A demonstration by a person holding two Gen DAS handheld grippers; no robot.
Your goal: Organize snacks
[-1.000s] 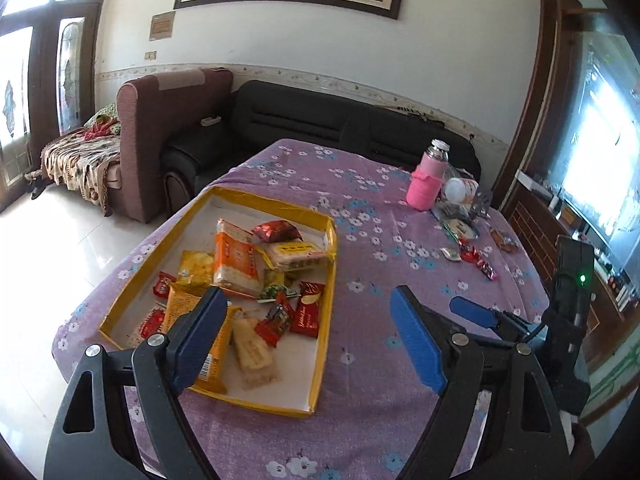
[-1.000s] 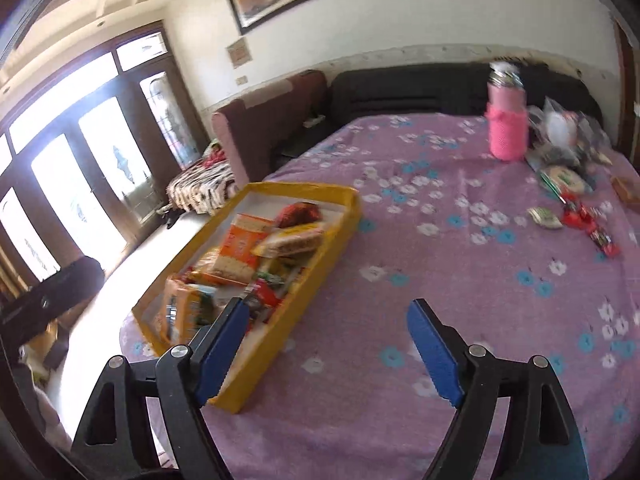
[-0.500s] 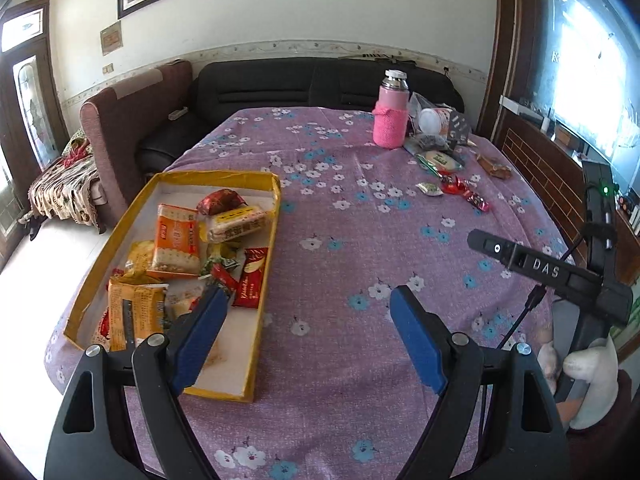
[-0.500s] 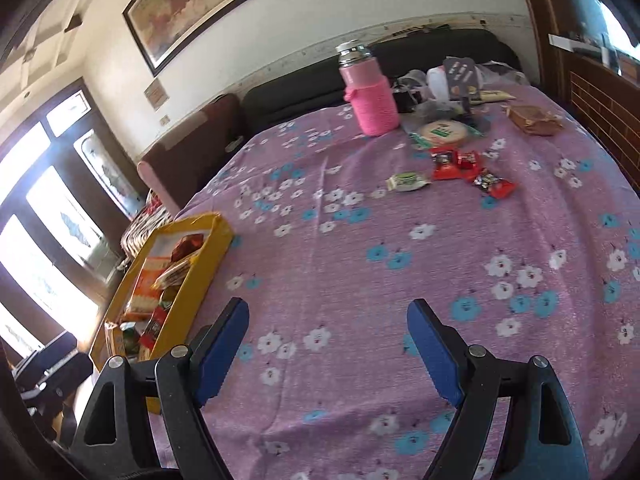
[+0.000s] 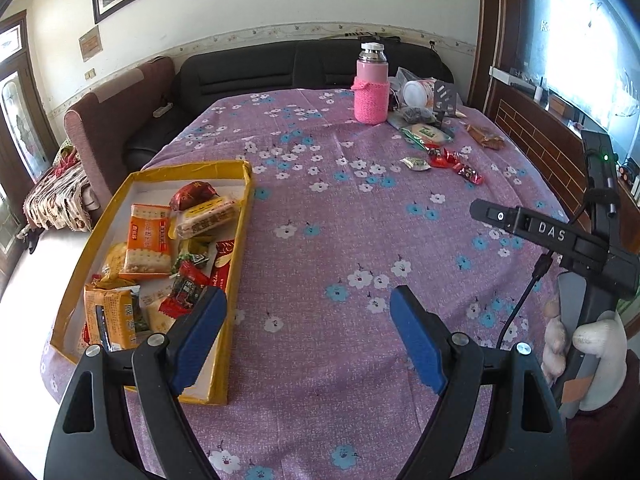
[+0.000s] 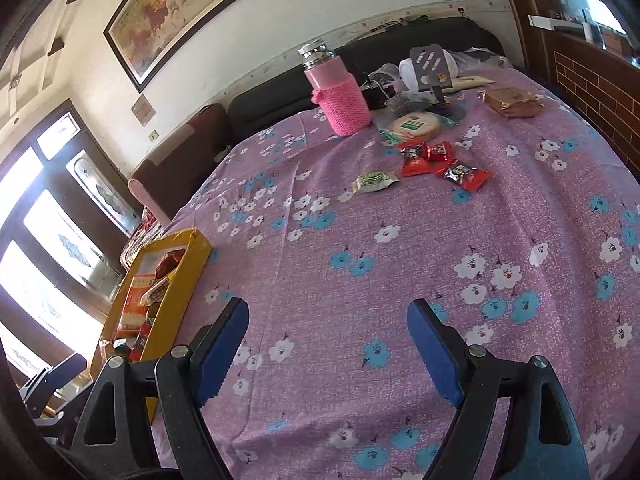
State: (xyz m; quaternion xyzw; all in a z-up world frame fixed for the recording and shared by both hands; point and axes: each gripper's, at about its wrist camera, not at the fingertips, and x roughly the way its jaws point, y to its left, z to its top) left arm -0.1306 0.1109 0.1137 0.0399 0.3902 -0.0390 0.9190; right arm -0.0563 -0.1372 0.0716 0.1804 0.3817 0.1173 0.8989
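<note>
A yellow-rimmed tray (image 5: 241, 216) holding several snack packets sits at the table's left; it also shows in the right wrist view (image 6: 182, 288). Loose snacks lie at the far right: red packets (image 6: 424, 154), a green-white packet (image 6: 374, 181), a round rice cracker pack (image 6: 414, 126) and a brown packet (image 6: 514, 102). The red packets also show in the left wrist view (image 5: 454, 162). My left gripper (image 5: 308, 330) is open and empty above the cloth beside the tray. My right gripper (image 6: 328, 338) is open and empty over the table's middle.
A pink-sleeved flask (image 6: 338, 92) stands at the far side, with a white jar and bags (image 5: 420, 94) beside it. The purple floral tablecloth (image 5: 340, 240) covers the table. Sofas stand behind. The right gripper's body (image 5: 560, 240) shows at the right in the left wrist view.
Both grippers have swung right, away from the tray. The right gripper now faces the loose snacks at the far right. Both stayed open and empty.
</note>
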